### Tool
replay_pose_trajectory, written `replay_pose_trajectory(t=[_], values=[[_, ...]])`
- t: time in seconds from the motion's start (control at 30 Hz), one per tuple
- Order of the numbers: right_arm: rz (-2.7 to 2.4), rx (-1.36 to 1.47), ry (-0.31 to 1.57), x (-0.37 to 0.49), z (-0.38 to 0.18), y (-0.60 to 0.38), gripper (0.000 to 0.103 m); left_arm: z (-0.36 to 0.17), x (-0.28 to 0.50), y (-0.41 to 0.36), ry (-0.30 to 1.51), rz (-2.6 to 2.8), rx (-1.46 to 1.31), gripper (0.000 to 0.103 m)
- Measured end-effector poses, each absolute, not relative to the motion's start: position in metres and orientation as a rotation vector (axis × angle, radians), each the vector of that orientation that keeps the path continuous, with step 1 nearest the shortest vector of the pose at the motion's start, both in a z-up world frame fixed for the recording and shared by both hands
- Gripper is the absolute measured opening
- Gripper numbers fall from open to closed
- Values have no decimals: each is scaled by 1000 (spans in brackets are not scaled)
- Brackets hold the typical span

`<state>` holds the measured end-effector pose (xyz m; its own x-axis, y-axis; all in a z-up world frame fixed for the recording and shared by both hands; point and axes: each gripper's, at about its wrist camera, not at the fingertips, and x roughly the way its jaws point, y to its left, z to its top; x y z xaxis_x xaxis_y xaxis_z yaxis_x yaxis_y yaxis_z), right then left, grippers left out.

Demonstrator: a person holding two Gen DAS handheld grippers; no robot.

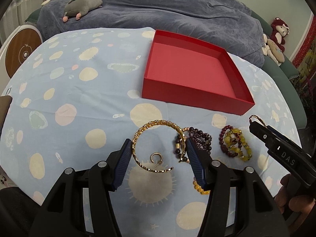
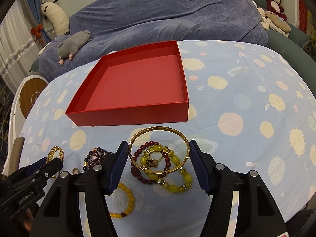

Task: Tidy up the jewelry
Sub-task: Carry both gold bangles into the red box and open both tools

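Jewelry lies in a loose cluster on the light blue, planet-patterned tablecloth [image 1: 83,102], all of it on the near side of the shallow, square red cardboard box [image 1: 189,98], whose pink floor is bare. Judging from that, nothing has been sorted yet and the whole job of carrying pieces into the box remains.

The left gripper [image 1: 160,148] has its ribbed blue pads against opposite sides of an open gold chain-link cuff bracelet [image 1: 158,125]; it appears to be pinching the cuff, though whether it bears real pressure cannot be told. A small gold hoop earring [image 1: 156,158] lies inside the cuff's curve. The right gripper [image 2: 159,148] likewise brackets a thin, round gold bangle [image 2: 158,131], its pads touching the rim on both sides, so each tool seems to have a first piece in hand.

Left on the cloth are a dark purple beaded bracelet [image 1: 199,140] just beside the left gripper's right pad, a stack of maroon and yellow glass-bead bracelets [image 2: 156,158] seen through and under the bangle, a gold ring [image 2: 152,163] resting among them, and a strand of orange-yellow round beads [image 2: 126,201] nearer the camera.

The route to the box looks open, but the pieces crowd one another: the bangle overlaps the bead stack, and the cuff touches the purple beads, so a lift could drag neighbours along. Beyond the table sit a sofa under a blue-grey throw [image 1: 158,6] and a grey plush animal [image 1: 83,5], well clear of the work.
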<state>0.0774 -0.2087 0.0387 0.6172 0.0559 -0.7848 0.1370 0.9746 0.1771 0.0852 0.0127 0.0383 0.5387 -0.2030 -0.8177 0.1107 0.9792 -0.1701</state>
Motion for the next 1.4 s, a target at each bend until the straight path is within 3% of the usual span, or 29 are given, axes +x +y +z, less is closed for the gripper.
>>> replay_pose_trajectory(t=[0.4,0.77,1.13,1.4], values=[[23,190,839,186,85,-221,60,95,199,-31,914,-294,-20,54],[32,141,942,316,42,-229,61,47,334,-72,1012,-316,48,54],[15,114,1009,350,6,-231,61,8,371,-78,1078,-297,68,54],[-2,103,985,342,18,-229,63,21,365,-70,1041,-271,48,68]])
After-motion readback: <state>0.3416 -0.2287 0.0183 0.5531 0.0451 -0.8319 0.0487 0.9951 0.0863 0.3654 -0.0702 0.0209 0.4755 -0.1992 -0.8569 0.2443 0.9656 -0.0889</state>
